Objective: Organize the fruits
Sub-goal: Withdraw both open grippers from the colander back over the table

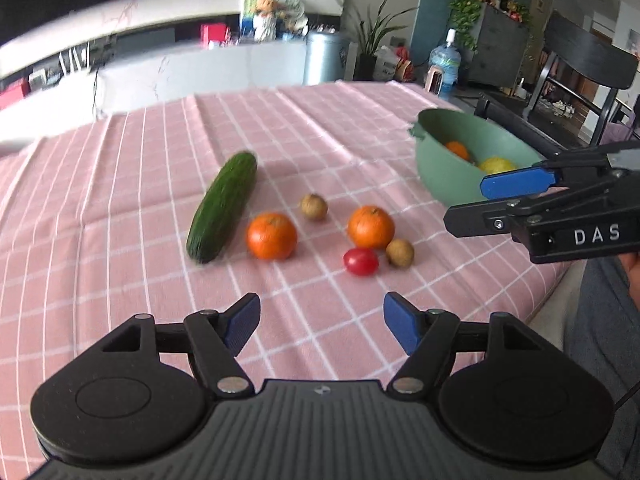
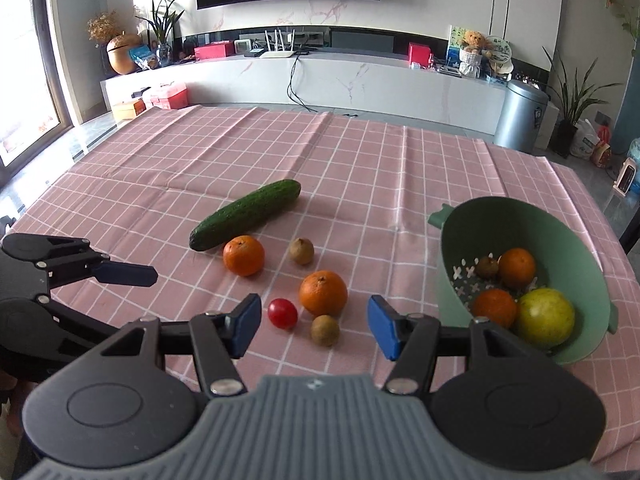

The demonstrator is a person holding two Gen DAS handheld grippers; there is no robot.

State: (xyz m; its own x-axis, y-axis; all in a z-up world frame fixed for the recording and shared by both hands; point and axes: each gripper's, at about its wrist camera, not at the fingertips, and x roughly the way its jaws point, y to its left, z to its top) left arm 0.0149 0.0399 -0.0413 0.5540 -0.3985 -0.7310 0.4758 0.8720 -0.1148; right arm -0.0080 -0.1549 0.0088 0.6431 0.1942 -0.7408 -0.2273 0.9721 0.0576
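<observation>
On the pink checked cloth (image 2: 360,168) lie a cucumber (image 2: 245,214), two oranges (image 2: 243,255) (image 2: 323,293), a red cherry tomato (image 2: 283,313) and two small brown fruits (image 2: 301,250) (image 2: 325,330). A green colander bowl (image 2: 452,236) at the right holds two oranges, a yellow-green fruit (image 2: 545,315) and a small brown fruit. My right gripper (image 2: 314,326) is open and empty, just in front of the tomato. My left gripper (image 1: 321,326) is open and empty, hovering short of the fruits; the cucumber (image 1: 222,206) and bowl (image 1: 432,172) show there too.
A black chair (image 1: 580,80) stands behind the bowl at the table's right edge. A white TV bench (image 2: 320,80), a steel bin (image 2: 520,116) and plants stand beyond the table. The right gripper (image 1: 480,204) reaches in from the right in the left wrist view.
</observation>
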